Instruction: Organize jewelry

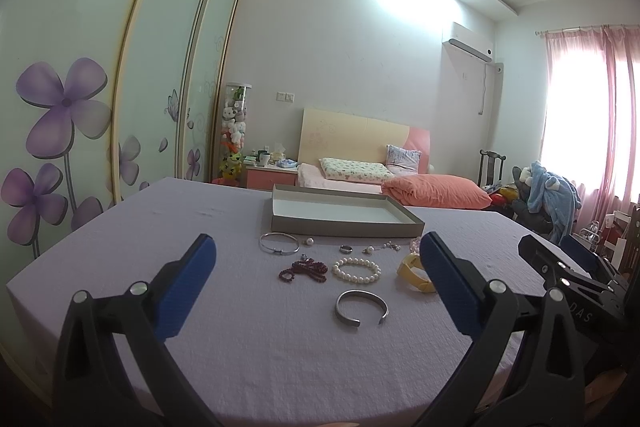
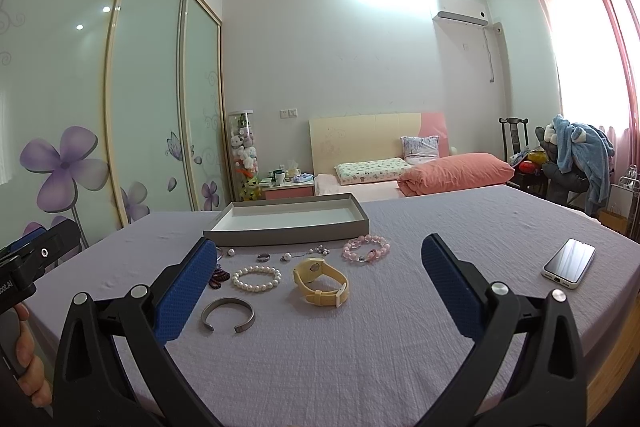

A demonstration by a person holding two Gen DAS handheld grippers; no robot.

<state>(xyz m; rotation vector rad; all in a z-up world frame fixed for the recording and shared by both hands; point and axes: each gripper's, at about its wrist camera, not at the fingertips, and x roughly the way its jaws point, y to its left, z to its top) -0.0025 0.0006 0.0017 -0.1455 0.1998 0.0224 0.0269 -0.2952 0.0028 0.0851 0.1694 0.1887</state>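
Observation:
Jewelry lies on a lilac-covered table in front of a shallow grey tray (image 1: 344,225) (image 2: 288,233). A silver cuff (image 1: 361,307) (image 2: 228,314) is nearest, then a pearl bracelet (image 1: 357,269) (image 2: 257,279), a dark red bead string (image 1: 304,269), a yellow watch (image 2: 320,283) (image 1: 414,273), a pink bead bracelet (image 2: 366,247), a thin silver bangle (image 1: 279,243), a ring (image 1: 346,249) (image 2: 263,257) and small earrings (image 1: 378,247). My left gripper (image 1: 318,267) and right gripper (image 2: 318,271) hover open above the table, holding nothing.
A smartphone (image 2: 569,262) lies on the table at the right. The right gripper's body (image 1: 576,279) shows at the left view's right edge; a hand (image 2: 28,367) holds the left one. Behind stand a bed (image 1: 384,179), wardrobe doors (image 1: 120,87) and a chair with clothes (image 2: 576,155).

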